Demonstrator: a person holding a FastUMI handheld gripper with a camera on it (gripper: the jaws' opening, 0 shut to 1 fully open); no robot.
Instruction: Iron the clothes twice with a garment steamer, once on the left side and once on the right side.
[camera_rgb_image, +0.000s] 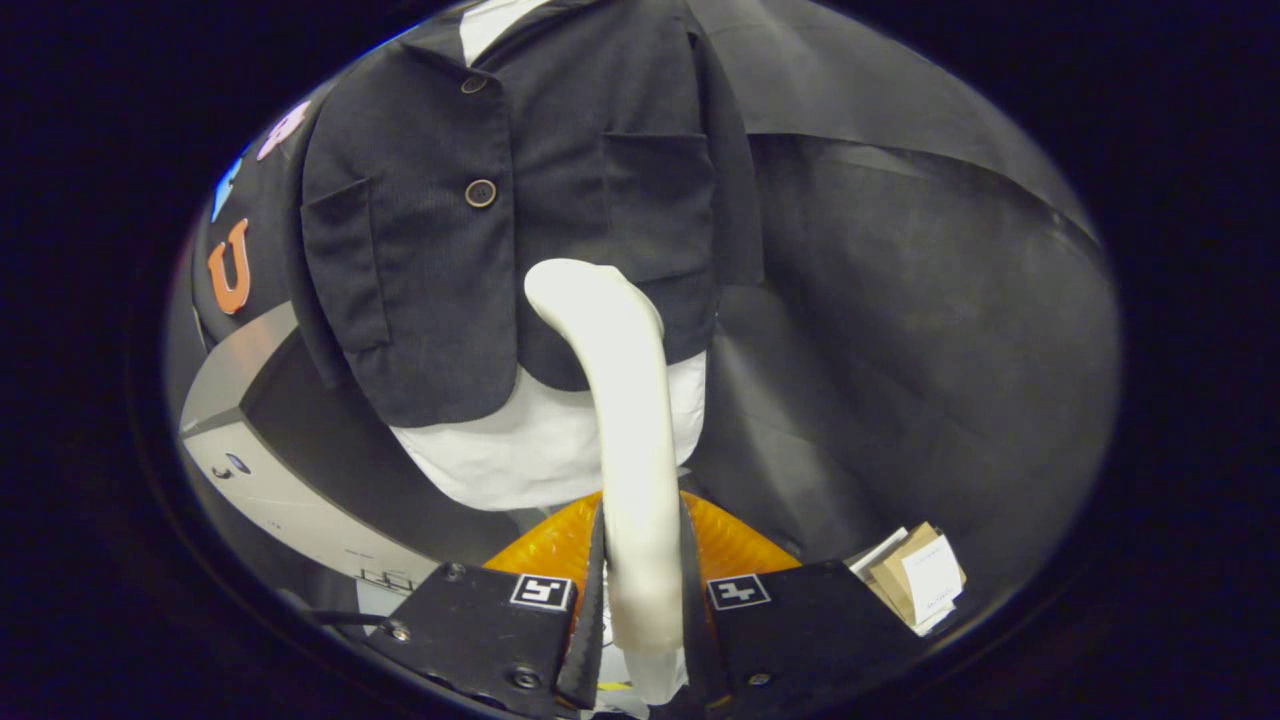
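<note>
The gripper (640, 600) was closed on the handle of the garment steamer (615, 420), both fingers (590, 600) pressing against the pale handle from either side, jaws narrow around it. The steamer rose between the fingers and curved forward — its rounded head lay against, or just in front of, the lower front of the dark jacket (500, 230); contact could not be confirmed. The jacket hung upright beyond the fingers, buttoned, with two buttons (480, 193) visible down its front and a patch pocket on each side. A white shirt (530, 440) showed beneath the jacket's hem and again at the collar. Directly behind the steamer's handle, just ahead of the fingers, sat an orange ribbed object (545, 545) whose nature could not be determined. To the right of the fingers, low down, lay a small stack of brown card and white paper (915, 580). To the left — a pale grey panel or ledge (280, 490), running along the dark cloth wall (900, 300) behind the garment.
</note>
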